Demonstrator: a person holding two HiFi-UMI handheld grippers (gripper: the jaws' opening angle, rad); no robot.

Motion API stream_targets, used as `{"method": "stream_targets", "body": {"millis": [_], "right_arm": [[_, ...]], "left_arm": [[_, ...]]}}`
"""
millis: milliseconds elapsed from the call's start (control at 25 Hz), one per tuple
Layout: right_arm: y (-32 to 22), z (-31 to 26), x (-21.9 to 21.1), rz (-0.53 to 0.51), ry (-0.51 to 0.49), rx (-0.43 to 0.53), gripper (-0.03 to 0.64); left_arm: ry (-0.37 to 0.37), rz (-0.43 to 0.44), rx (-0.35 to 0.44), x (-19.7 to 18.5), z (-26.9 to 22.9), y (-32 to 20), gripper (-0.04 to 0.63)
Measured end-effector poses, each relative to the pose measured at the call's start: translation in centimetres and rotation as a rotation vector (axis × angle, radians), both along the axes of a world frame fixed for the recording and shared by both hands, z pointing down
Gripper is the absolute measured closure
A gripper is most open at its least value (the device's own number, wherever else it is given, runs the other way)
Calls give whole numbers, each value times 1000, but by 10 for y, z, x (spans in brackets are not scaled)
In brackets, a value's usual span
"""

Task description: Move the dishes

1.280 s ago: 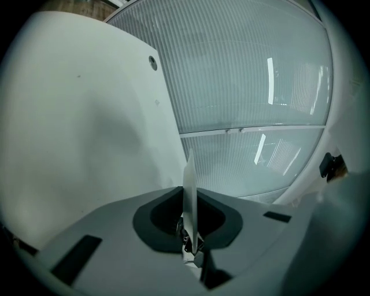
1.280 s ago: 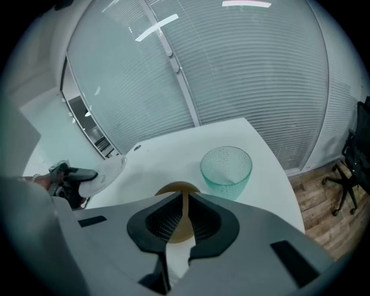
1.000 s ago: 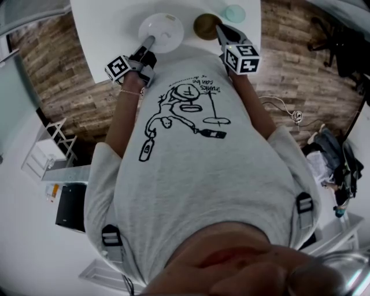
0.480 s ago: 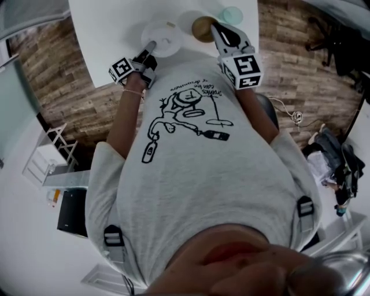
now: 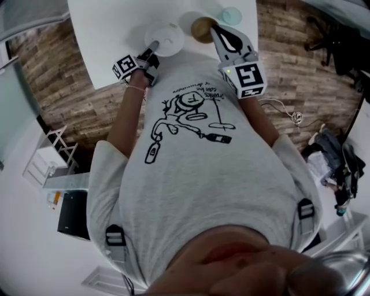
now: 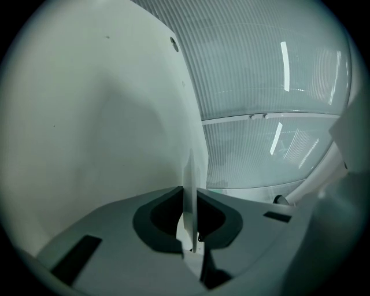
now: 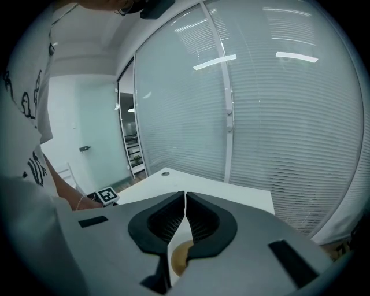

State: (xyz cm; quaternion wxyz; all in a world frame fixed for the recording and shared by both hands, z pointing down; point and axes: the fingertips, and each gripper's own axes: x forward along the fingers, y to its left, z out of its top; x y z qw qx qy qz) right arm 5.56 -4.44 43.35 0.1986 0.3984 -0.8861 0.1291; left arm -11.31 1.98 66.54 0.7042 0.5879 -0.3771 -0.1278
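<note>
Person in grey printed shirt (image 5: 196, 173) stood tight against near edge of white table (image 5: 110, 29), torso filling the space between both forearms. Wood floor (image 5: 63, 98) showed to either side of the table.

Left forearm ran up and inward. Left gripper (image 5: 152, 47) was clenched on the near rim of the white plate (image 5: 167, 36); its own view showed that rim edge-on, pinched between the jaws.

Right forearm reached forward, marker cube close to the chest. Right gripper (image 5: 218, 32) was closed on the rim of the brown dish (image 5: 201, 26), with a thin pale edge caught between the jaws and the brown inside showing below them.

Plate and dish sat side by side by the table's near edge, plate on the left; could not tell whether they touched. Pale green cup (image 5: 233, 14) stood just beyond the dish, toward the table's right edge. Open tabletop lay left of the plate. Past the far edge stood a glass wall with blinds (image 7: 277, 115).
</note>
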Motion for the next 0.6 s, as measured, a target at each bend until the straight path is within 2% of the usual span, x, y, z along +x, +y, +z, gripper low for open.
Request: {"method": "stream_targets", "body": {"millis": [600], "right_arm": [[7,-6,0,-14,0,16,578]], "left_arm": [[-44,26,-26,5,18,1,575]]}}
